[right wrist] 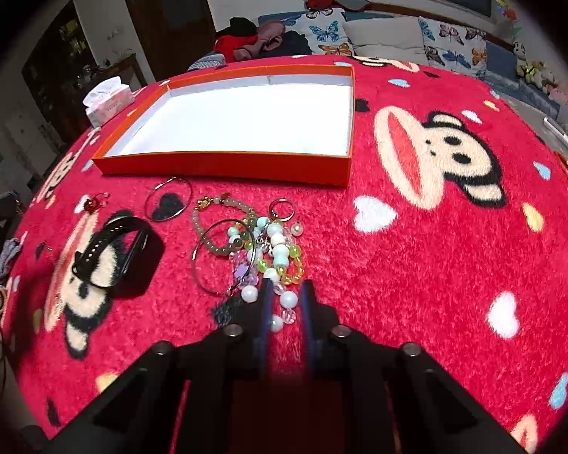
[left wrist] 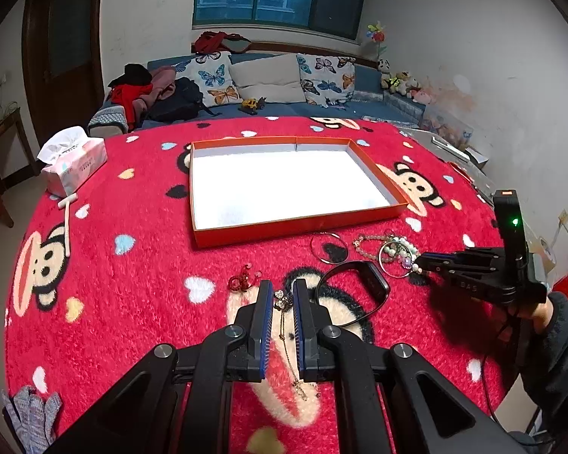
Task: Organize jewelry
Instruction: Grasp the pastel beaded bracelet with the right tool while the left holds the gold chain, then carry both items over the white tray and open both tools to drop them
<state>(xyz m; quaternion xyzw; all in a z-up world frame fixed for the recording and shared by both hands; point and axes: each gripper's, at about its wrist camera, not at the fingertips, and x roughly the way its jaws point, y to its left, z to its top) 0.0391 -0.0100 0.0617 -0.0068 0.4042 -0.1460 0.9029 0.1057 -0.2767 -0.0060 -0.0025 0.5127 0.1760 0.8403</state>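
Jewelry pile (right wrist: pixel 261 242) before box (right wrist: pixel 223 164), watch (right wrist: pixel 121 253) left

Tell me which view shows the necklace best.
Left wrist: the necklace lies on the cloth between the open left tongs, heart pendant by the tips, chain trailing back toward the camera. In the right wrist view I can't find it.

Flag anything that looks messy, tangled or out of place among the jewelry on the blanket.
The beaded bracelets lie heaped and overlapping with a thin bangle in front of the orange box, which holds nothing yet. A gold necklace trails loose between the left gripper fingers. Nothing looks broken.
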